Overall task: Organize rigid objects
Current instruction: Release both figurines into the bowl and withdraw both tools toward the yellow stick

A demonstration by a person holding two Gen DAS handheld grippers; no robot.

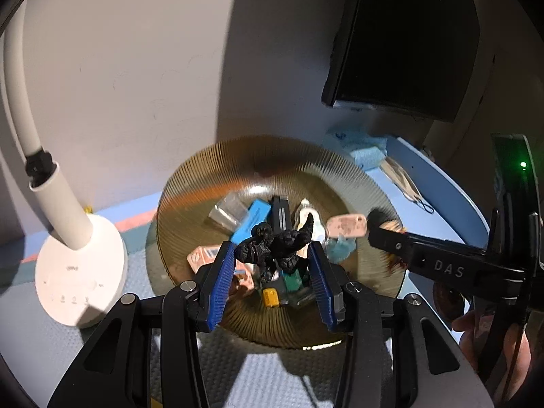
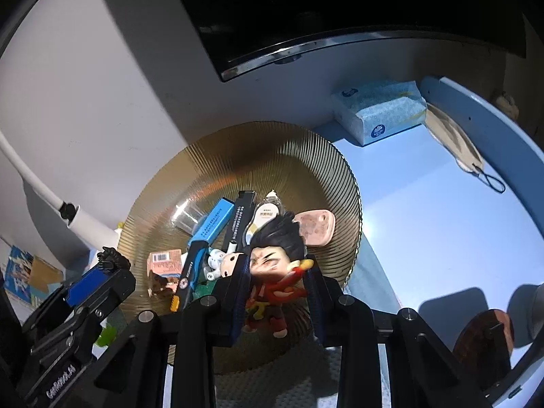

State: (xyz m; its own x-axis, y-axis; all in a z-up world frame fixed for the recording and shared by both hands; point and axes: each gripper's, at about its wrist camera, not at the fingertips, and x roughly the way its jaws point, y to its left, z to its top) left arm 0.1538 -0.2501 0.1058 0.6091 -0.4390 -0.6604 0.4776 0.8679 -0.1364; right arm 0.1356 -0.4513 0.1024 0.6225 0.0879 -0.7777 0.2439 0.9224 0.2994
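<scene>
Ribbed amber dish (image 2: 272,149) on the blue surface (image 2: 425,210) holds a blue box (image 2: 217,221), black pen (image 2: 239,217), pink case (image 2: 316,226) and clear cup (image 2: 187,217). Left claw (image 1: 272,265) stands apart around a black figure (image 1: 275,244); right claw (image 2: 275,292) apart around a red figure (image 2: 275,272), both over the dish.

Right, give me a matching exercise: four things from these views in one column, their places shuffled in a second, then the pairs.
1. black figurine
2. red-suited figurine
3. tissue pack
4. pink case

A. by the wall, behind the dish
B. between the right jaws
C. lying in the dish
D. between the left jaws

Pairs: 1-D, 2-B, 3-A, 4-C
</scene>
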